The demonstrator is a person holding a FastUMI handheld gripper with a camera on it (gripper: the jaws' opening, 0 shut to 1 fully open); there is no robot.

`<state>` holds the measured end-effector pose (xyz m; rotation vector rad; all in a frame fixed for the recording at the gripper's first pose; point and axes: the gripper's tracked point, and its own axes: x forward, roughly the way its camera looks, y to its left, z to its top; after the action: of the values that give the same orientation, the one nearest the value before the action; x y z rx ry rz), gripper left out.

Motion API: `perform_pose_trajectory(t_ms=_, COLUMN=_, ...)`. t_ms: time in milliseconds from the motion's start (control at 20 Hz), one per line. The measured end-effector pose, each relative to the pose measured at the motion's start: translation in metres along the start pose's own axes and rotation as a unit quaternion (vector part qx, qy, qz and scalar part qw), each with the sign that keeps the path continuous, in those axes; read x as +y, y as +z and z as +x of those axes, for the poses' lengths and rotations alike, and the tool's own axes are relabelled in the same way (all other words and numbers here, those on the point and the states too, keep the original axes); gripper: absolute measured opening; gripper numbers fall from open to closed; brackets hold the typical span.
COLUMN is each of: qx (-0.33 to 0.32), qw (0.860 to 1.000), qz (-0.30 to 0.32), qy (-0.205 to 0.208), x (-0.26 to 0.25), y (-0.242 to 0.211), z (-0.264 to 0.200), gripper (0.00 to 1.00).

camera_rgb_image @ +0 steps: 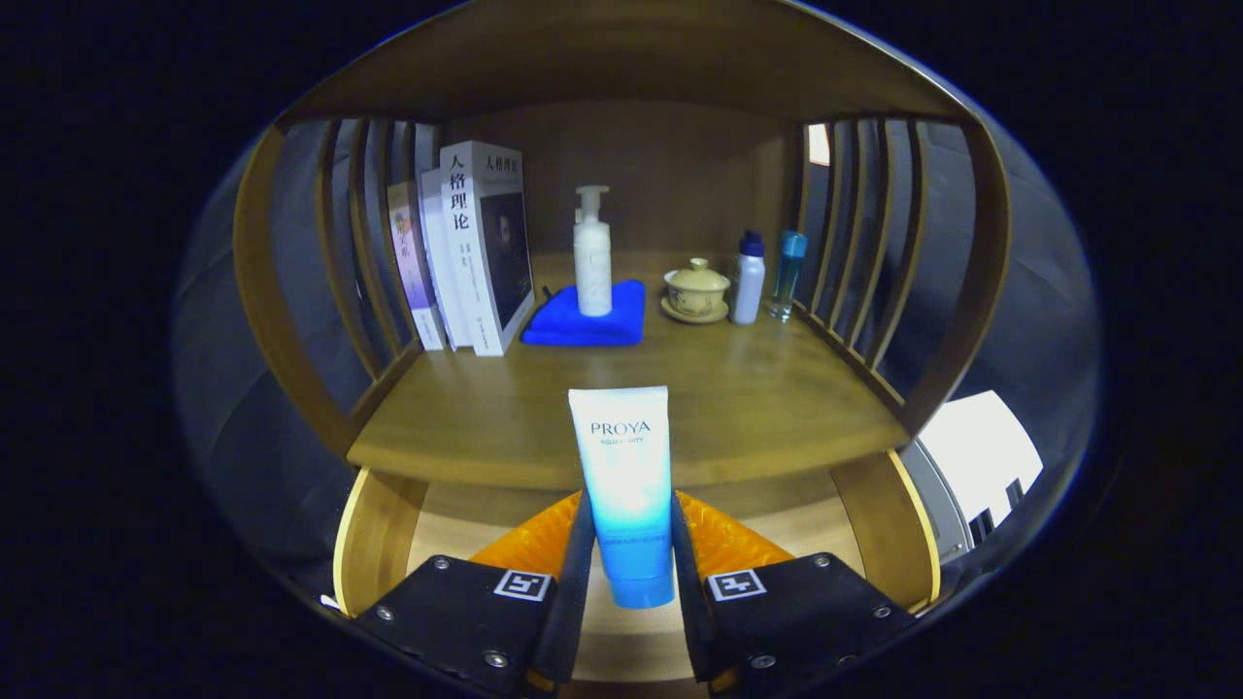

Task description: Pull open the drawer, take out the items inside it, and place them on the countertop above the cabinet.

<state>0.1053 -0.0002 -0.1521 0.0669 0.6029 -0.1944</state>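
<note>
Gripper view, looking along the jaws toward the cabinet. The jaws of the gripper [629, 573] are clenched on a blue-and-white tube [626, 490], one finger pressing each flank of its lower part, cap end down; held upright this way, the tube can probably be set down on its cap. It is lifted above the open drawer [374, 544], whose pale floor and wooden walls lie below the fingers, and it rises in front of the bench's [738, 408] front edge, not yet resting on it. Orange material [723, 544] shows just behind the fingers; whether it lies in the drawer cannot be told. Toward the bench's back edge stand books [466, 252] at the left rail, a white pump bottle [592, 252] on a folded blue cloth [587, 316], a lidded cup [696, 289] on its saucer, and two small bottles [767, 277] beside the right rail. The front half is bare, so the tube probably goes there.
</note>
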Motion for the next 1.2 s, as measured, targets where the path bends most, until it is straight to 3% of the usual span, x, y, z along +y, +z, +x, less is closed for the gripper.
perform_pose_trajectory(t_ms=400, qx=-0.050, qw=0.999, qz=-0.001, qy=0.017, x=0.005, y=0.046, z=0.060, gripper=0.44)
perform_pose_trajectory(t_ms=950, qx=-0.041, qw=0.998, qz=-0.022, qy=0.029, x=0.002, y=0.045, z=0.117, gripper=0.47)
perform_pose_trajectory(t_ms=1200, qx=-0.045, qw=0.993, qz=-0.103, qy=0.036, x=0.007, y=0.035, z=0.123, gripper=0.55)
